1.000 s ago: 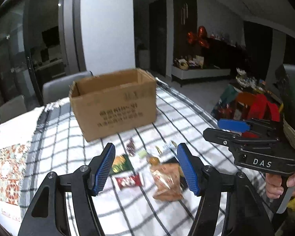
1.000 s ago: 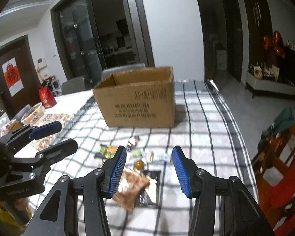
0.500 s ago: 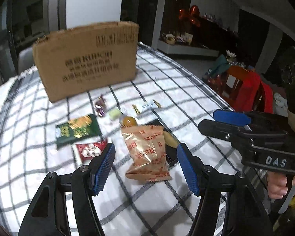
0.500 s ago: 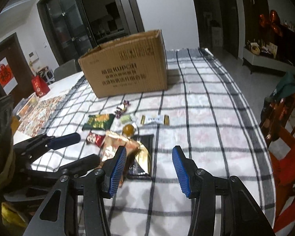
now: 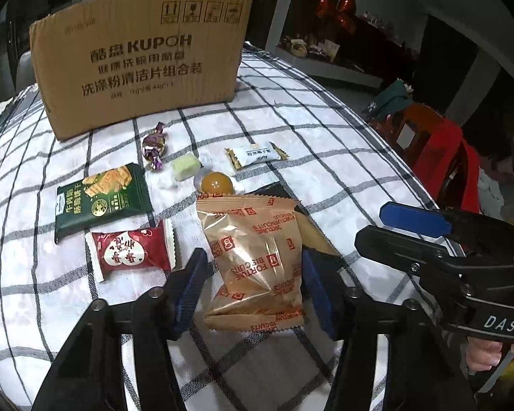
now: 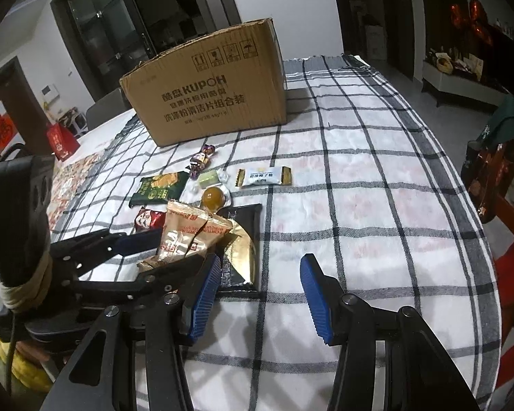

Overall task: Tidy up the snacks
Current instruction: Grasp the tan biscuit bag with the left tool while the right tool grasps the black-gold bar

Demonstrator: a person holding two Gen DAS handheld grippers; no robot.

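Several snacks lie on a checked tablecloth (image 5: 325, 144) in front of a cardboard box (image 5: 140, 58). My left gripper (image 5: 252, 287) is open, its blue fingers either side of a tan fortune biscuit bag (image 5: 257, 257), low at the table. That bag also shows in the right wrist view (image 6: 188, 236). Nearby lie a green cracker pack (image 5: 102, 195), a red heart-print packet (image 5: 130, 253), a purple candy (image 5: 156, 145), a pale green cube (image 5: 185, 167), an amber ball (image 5: 216, 182) and a white bar (image 5: 255, 154). My right gripper (image 6: 260, 294) is open and empty beside a black-and-gold packet (image 6: 241, 250).
The box (image 6: 209, 92) stands upright at the back of the table with its top open. A red chair (image 5: 442, 157) stands off the table's right edge. A red gift bag (image 6: 61, 142) sits at the far left.
Both grippers have dropped and moved forward toward the snacks. My left gripper now straddles the fortune biscuit bag; the right has come down beside it. Both stay open.
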